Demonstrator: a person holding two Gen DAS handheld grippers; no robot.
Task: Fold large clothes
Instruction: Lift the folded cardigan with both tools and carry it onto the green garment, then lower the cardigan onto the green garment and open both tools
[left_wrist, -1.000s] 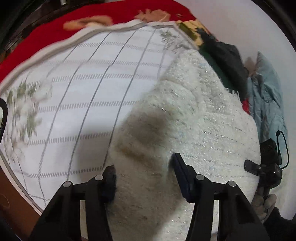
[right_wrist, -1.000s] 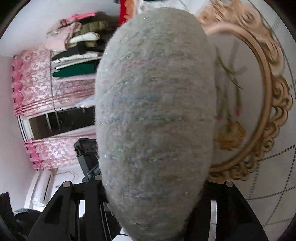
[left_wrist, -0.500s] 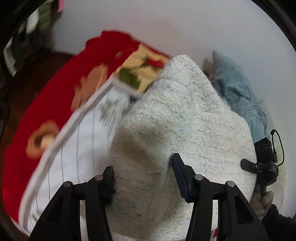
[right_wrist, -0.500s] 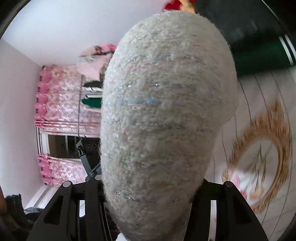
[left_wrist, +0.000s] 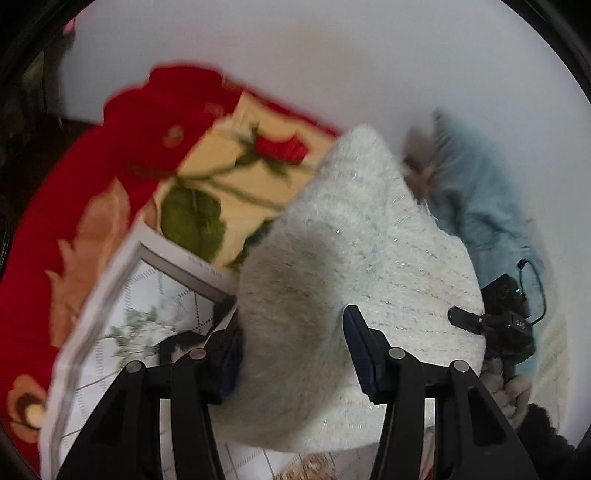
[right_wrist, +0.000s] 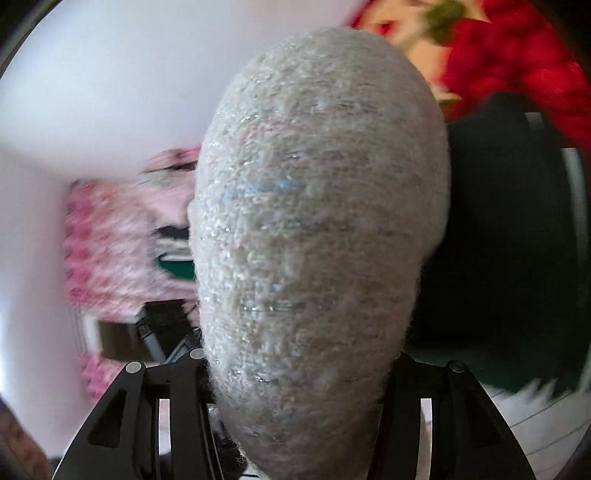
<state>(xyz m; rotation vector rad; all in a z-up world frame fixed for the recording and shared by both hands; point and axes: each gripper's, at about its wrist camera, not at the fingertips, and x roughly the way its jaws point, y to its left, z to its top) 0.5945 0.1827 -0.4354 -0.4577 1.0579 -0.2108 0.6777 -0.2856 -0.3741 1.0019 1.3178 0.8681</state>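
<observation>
Sweater (left_wrist: 354, 280) is up off the bed right now, fuzzy white knit with shiny threads, pinched in both tongs and hanging between them. Left gripper (left_wrist: 291, 354) has a thick bunch of the knit clamped between its blue pads, and the right gripper (right_wrist: 295, 373) is clenched on such a fat wad that the fabric fills almost all of its camera view.

My take: to do this carry well, keep both hands level and apart so the knit stays stretched, not sagging in the middle, then lay it down flat before any fold. Fluffy knit like this probably slips and stretches, so no yanking.

Stuff around: white checked bedsheet (left_wrist: 147, 317) near left, red flowered blanket (left_wrist: 155, 155) beyond it, a light blue garment (left_wrist: 480, 206) by the far wall on the right. Dark clothes (right_wrist: 498, 240) sit to the right in the right camera. That pile could snag a dangling hem.
</observation>
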